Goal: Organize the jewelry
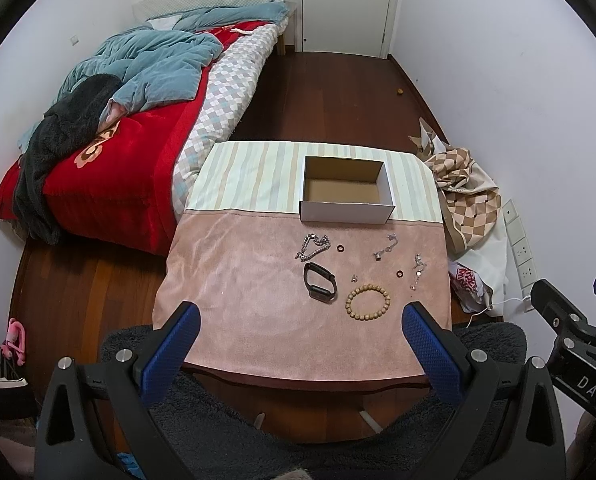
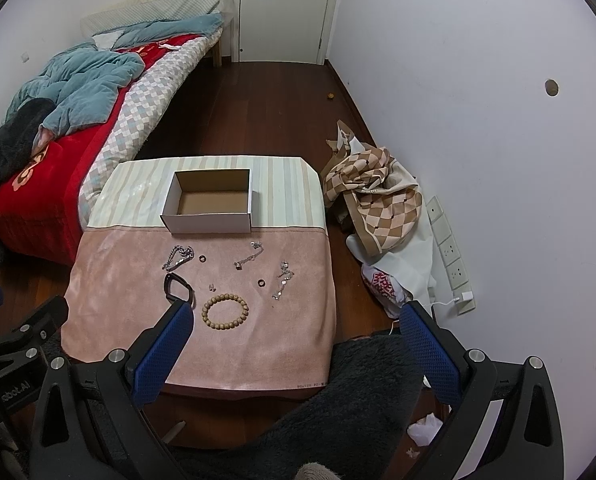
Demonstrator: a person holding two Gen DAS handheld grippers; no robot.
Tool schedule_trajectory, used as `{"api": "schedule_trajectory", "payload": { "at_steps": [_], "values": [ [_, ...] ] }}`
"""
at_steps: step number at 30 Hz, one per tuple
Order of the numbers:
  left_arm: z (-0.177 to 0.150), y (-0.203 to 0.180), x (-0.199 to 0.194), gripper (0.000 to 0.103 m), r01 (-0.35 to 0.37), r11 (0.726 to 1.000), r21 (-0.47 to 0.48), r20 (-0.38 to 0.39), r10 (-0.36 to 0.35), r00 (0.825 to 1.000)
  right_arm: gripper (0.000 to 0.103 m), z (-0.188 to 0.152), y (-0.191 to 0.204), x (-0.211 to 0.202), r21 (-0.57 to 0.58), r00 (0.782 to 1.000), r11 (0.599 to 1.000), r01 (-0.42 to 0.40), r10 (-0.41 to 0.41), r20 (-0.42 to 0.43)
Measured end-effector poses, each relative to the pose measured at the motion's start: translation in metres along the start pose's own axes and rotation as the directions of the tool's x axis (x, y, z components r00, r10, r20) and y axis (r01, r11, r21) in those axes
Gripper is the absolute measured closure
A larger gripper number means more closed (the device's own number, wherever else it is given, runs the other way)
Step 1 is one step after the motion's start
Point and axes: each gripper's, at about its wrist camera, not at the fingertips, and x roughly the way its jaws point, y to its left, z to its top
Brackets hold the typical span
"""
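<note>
Both grippers hang above the near edge of the worktop (image 1: 233, 320), the left gripper (image 1: 298, 320) and the right gripper (image 2: 298, 318) each with fingers spread and holding nothing. The jewelry lies loose before the empty box (image 1: 348, 210): bead bracelet (image 1: 368, 303), black band (image 1: 319, 287), silver chain (image 1: 313, 246). I think the thin chains may slip from wide pads or tangle when lifted.

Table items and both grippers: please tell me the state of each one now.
Cardboard box: open, empty.
Beaded bracelet: flat on the cloth, untouched.
Black band: on the cloth, untouched.
Silver chain: bunched, outside the box.
Left gripper: open, holding nothing.
Right gripper: open, holding nothing.
Door: closed.
</note>
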Motion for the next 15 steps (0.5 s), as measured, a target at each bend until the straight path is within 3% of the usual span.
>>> {"api": "schedule_trajectory", "payload": {
  "at_steps": [7,15],
  "values": [
    [0.012,0.010,0.038,0.000,-0.078,0.997,-0.029,0.019,0.079,0.997,0.000,0.002,-0.003,0.024,0.023,1.000,1.000,-0.021,0.021,-0.010],
    [0.010,0.024,0.134,0.000,-0.171,0.985,-0.012,-0.098,0.169,0.981,0.000,-0.008,0.013,0.140,0.009,0.987,1.000,-0.030,0.031,-0.160]
  ]
}}
